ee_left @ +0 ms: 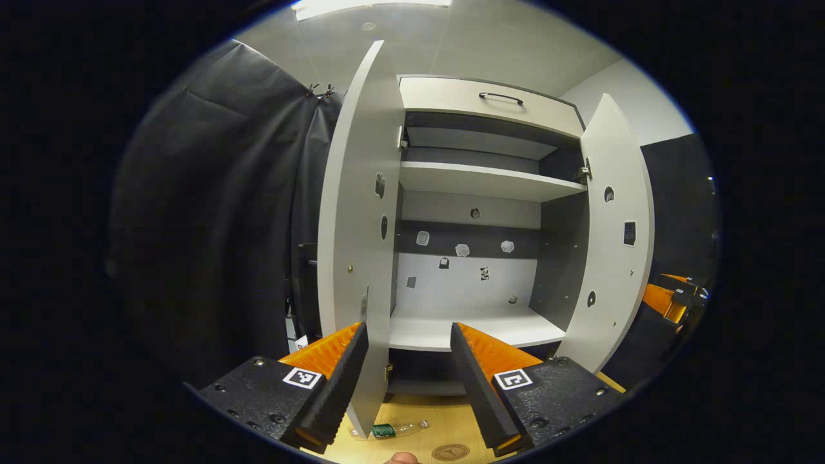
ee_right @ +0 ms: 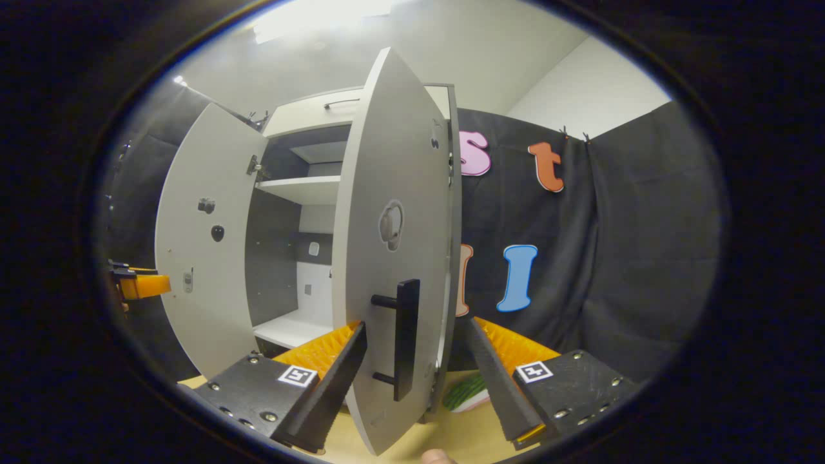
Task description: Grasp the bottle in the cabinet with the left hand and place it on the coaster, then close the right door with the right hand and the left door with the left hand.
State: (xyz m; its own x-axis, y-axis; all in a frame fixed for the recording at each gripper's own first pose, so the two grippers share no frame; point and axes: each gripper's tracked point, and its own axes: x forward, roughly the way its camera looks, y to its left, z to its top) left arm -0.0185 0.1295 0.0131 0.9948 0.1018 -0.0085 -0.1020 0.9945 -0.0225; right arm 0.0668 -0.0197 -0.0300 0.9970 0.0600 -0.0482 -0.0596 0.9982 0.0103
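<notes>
In the left gripper view my left gripper (ee_left: 408, 370) is spread around the left door's (ee_left: 358, 225) edge; the bottle (ee_left: 388, 429) lies on the wooden table (ee_left: 422, 412) beside the coaster (ee_left: 450, 452). In the right gripper view my right gripper (ee_right: 416, 377) is spread around the right door (ee_right: 393, 258), its handle (ee_right: 405, 338) between the fingers.

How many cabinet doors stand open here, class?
2. The left door stands open beside the left gripper; the right door, bearing a black handle, stands open between the right gripper's fingers.
</notes>
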